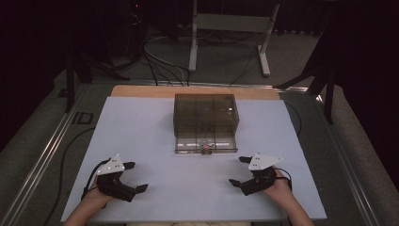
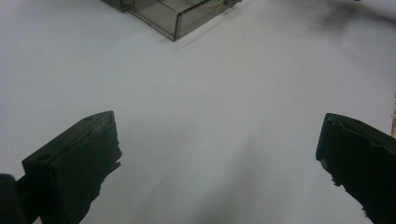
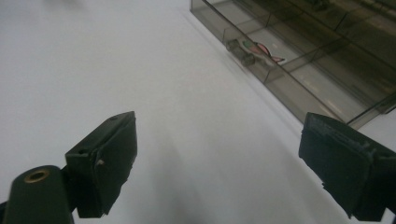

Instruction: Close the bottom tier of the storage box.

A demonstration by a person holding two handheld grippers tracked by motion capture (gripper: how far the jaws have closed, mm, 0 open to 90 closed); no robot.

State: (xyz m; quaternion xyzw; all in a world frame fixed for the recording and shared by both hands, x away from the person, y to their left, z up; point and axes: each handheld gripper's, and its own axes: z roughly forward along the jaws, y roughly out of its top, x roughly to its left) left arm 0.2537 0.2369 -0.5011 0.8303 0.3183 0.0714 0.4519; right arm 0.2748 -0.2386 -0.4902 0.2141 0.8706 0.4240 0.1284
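Observation:
A smoky clear plastic box (image 1: 206, 113) stands at the middle of the white mat (image 1: 141, 136). Its lowest drawer (image 1: 205, 144) is pulled out toward me. A small pink-and-green item (image 1: 207, 147) lies in the drawer's front middle compartment, just behind the handle; the right gripper view shows the item (image 3: 262, 48) and the handle knobs (image 3: 239, 50). My left gripper (image 1: 136, 176) rests near the front left of the mat, open and empty. My right gripper (image 1: 237, 171) sits front right, open and empty, with the drawer (image 3: 303, 79) ahead to its right. A drawer corner (image 2: 173, 21) shows beyond the left gripper (image 2: 219, 154).
The mat covers a wooden table (image 1: 141, 90) set in a metal frame. Beyond the table, a grey desk frame (image 1: 230, 23) and cables (image 1: 160, 61) lie on the carpet. Bare mat stretches between the grippers and the drawer.

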